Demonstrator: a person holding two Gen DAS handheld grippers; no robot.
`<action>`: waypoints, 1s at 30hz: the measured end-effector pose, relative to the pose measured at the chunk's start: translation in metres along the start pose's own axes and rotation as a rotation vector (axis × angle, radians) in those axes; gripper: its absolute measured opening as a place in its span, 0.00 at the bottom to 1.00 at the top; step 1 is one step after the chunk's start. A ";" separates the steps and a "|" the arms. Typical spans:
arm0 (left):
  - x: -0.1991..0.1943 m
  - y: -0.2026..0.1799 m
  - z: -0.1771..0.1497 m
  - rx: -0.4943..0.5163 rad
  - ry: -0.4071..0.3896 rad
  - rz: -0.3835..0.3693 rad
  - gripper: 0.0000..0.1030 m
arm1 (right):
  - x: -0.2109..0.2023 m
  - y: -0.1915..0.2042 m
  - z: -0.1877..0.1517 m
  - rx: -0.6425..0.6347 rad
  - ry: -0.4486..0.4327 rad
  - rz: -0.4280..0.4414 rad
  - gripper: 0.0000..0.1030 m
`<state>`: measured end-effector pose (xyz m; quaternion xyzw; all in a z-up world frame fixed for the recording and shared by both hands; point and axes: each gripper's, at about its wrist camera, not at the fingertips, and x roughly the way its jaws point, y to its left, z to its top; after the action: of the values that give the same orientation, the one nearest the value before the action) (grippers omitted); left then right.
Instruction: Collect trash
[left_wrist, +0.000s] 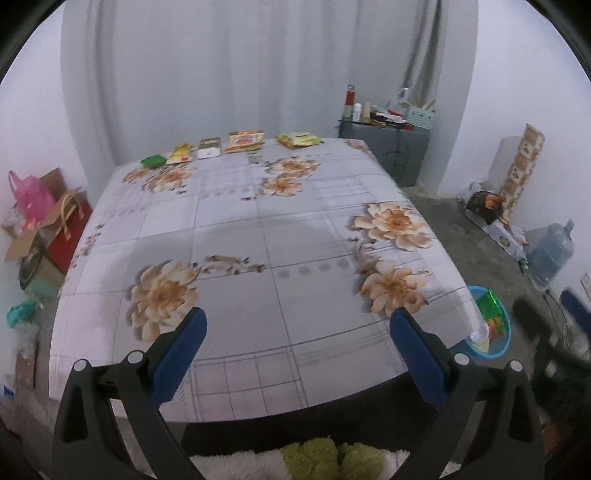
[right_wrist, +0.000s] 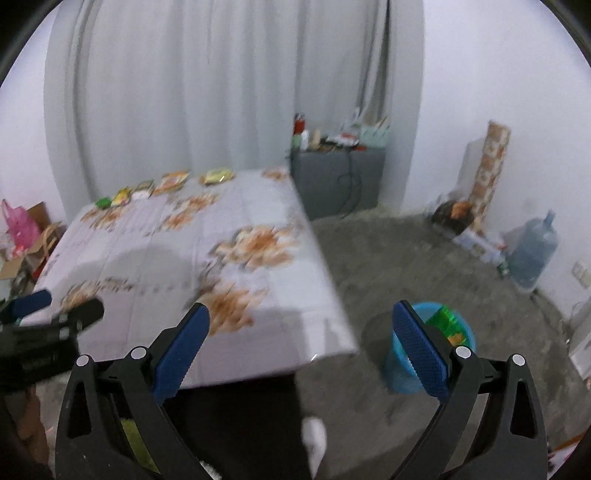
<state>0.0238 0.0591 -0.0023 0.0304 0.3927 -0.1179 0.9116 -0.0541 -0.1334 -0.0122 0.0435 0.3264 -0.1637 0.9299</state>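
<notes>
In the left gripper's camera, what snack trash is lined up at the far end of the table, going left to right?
Green packet → yellow packet → small white box → orange packet → yellow-green packet.

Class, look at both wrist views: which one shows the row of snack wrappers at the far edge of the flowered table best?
The left wrist view. There the row of snack wrappers is sharp, with each packet distinct along the flowered table. The right wrist view shows the same row smaller and motion-blurred, its colours only just separable.
</notes>
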 end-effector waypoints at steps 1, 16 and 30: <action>-0.001 0.000 -0.002 0.002 0.002 0.006 0.94 | 0.000 0.003 -0.004 -0.007 0.002 0.001 0.92; 0.003 -0.029 -0.012 0.131 0.054 0.079 0.94 | 0.012 -0.006 -0.023 -0.025 0.096 0.025 0.92; 0.013 -0.042 -0.013 0.170 0.091 0.108 0.94 | 0.026 -0.028 -0.034 -0.011 0.182 -0.030 0.92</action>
<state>0.0129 0.0177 -0.0191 0.1339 0.4199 -0.1000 0.8920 -0.0646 -0.1606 -0.0536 0.0481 0.4110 -0.1711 0.8941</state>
